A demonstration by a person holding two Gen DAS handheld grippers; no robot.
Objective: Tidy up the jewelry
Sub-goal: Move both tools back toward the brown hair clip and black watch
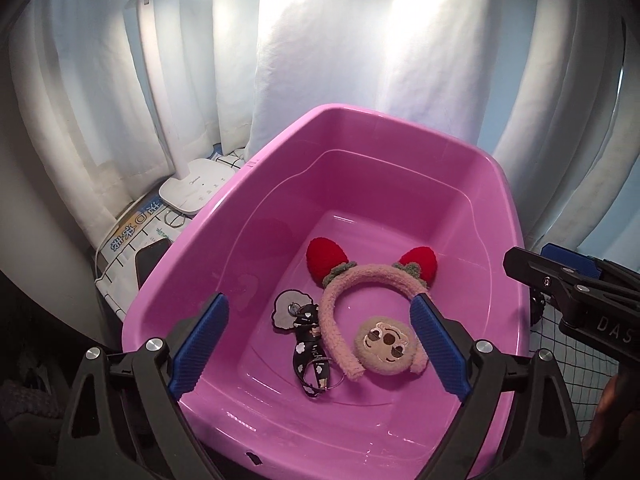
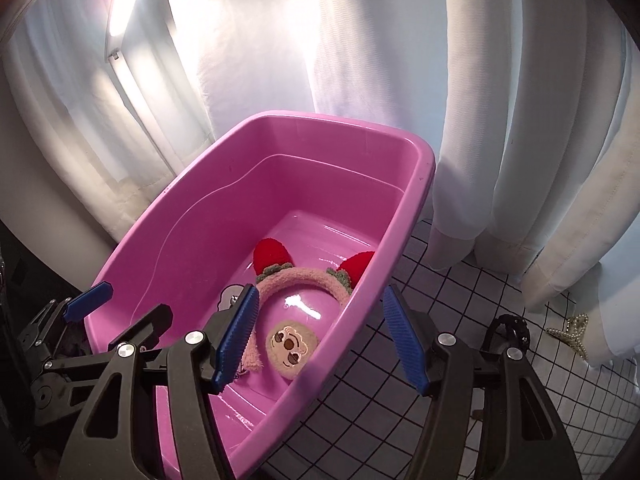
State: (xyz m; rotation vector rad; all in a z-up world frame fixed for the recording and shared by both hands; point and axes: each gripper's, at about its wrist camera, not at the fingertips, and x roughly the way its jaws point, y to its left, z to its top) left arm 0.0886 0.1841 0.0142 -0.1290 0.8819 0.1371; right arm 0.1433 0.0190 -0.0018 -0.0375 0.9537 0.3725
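A fuzzy pink headband (image 1: 372, 300) with red ears and a black keychain strap (image 1: 308, 344) lay on the floor of a pink plastic tub (image 1: 400, 120), apparently gathered there to keep accessories together. The left gripper (image 1: 320, 344) hovered above them, jaws wide and empty. The right gripper (image 2: 320, 340) straddled the tub's rim, jaws parted, gripping nothing; a pearl hair clip (image 2: 572, 330) possibly waited on the checked cloth (image 2: 460, 280).

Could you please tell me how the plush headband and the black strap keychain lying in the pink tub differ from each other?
The plush headband is fluffy pink with two red ears and a round plush face; the black strap keychain is thin, flat and dark with small white prints. The headband forms a broad open arch, while the keychain lies crumpled and takes up less room, with a metal ring. The keychain sits left of the headband. Both rest loose on the floor of the pink tub, touched by neither gripper.
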